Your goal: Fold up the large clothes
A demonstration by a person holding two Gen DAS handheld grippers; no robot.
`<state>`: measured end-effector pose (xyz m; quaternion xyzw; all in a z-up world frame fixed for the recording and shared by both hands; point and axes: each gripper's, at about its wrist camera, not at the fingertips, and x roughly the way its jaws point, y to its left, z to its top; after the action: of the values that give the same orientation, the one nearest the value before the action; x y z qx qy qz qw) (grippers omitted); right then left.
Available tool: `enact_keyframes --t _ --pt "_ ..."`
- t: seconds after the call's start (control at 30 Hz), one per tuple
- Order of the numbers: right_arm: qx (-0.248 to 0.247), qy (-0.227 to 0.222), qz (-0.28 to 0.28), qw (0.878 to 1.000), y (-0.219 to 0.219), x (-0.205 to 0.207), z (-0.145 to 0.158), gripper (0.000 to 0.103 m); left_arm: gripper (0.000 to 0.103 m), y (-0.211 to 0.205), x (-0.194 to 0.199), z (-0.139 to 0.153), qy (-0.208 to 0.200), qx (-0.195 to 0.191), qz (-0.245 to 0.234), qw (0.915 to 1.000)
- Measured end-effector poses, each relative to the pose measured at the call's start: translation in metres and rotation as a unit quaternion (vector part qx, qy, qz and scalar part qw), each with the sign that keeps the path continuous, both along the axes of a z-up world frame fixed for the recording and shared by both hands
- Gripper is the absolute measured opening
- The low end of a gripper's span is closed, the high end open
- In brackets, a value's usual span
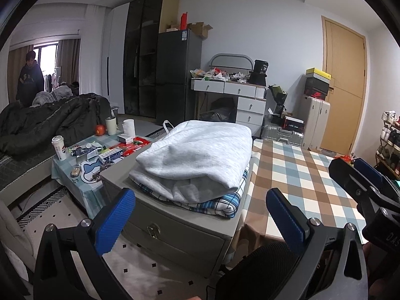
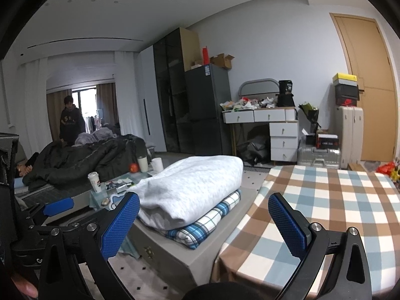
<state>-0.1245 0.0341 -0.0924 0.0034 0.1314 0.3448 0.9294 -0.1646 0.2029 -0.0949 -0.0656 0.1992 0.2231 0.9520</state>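
Note:
A folded light grey garment (image 1: pixel 197 155) lies on top of a folded blue plaid one (image 1: pixel 220 203), stacked on a grey drawer cabinet (image 1: pixel 175 230). The stack also shows in the right wrist view: grey garment (image 2: pixel 190 187), plaid garment (image 2: pixel 200 227). My left gripper (image 1: pixel 200 220) is open and empty, held back from the stack. My right gripper (image 2: pixel 203 222) is open and empty too, near the stack's front. The right gripper appears at the right edge of the left wrist view (image 1: pixel 362 187). The left gripper appears at the left edge of the right wrist view (image 2: pixel 50 215).
A table with a checked cloth (image 1: pixel 300 182) stands right of the cabinet. A low table (image 1: pixel 100 155) with cups, boxes and an apple stands left. A bed with dark bedding (image 1: pixel 50 122) and a standing person (image 1: pixel 28 77) are far left. Suitcases (image 1: pixel 312 122) stand by the door.

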Motion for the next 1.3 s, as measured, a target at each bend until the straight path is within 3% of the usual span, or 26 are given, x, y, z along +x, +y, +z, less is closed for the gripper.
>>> enact_keyframes --t 1.3 --pt "0.004 -0.021 0.002 1.000 -0.0023 -0.0053 0.0041 0.103 0.102 -0.0075 0.0047 0.0035 0.003 0.018 -0.008 0.9998"
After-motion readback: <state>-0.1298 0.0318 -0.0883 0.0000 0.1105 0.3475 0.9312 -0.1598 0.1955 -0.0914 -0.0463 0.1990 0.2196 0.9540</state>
